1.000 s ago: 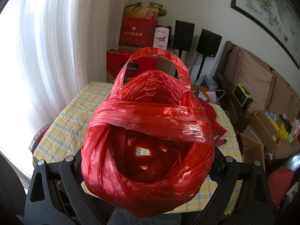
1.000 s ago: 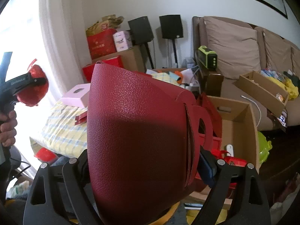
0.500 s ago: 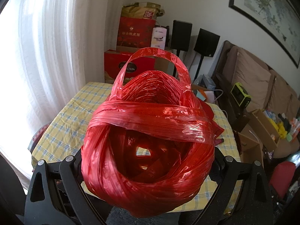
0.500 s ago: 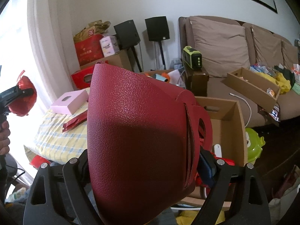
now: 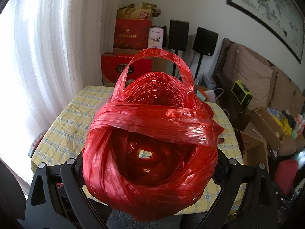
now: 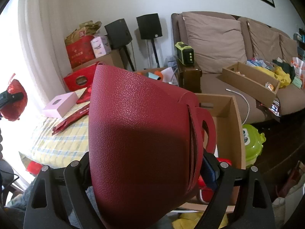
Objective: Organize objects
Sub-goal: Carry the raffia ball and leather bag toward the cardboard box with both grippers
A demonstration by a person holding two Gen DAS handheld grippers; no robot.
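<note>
Gleaming red twine ball [image 5: 150, 152]; pebbled maroon leather bag [image 6: 141, 139].

Daylit room, strong backlight from the left, heavy fisheye warp

Daylight pours through the sheer curtain [image 5: 43, 57] on the left and blows out to pure white along that edge in both views. It passes through the red plastic twine ball [image 5: 150, 152], which glows and carries small glints on its top band. The dark red leather bag [image 6: 141, 137] is lit on its upper face, with a soft-edged shadow across its lower half. Walls and the sofa [image 6: 228, 43] are evenly, mildly lit. Straight lines bow near the borders, the corners vignette to black, and the close foreground is slightly soft.
</note>
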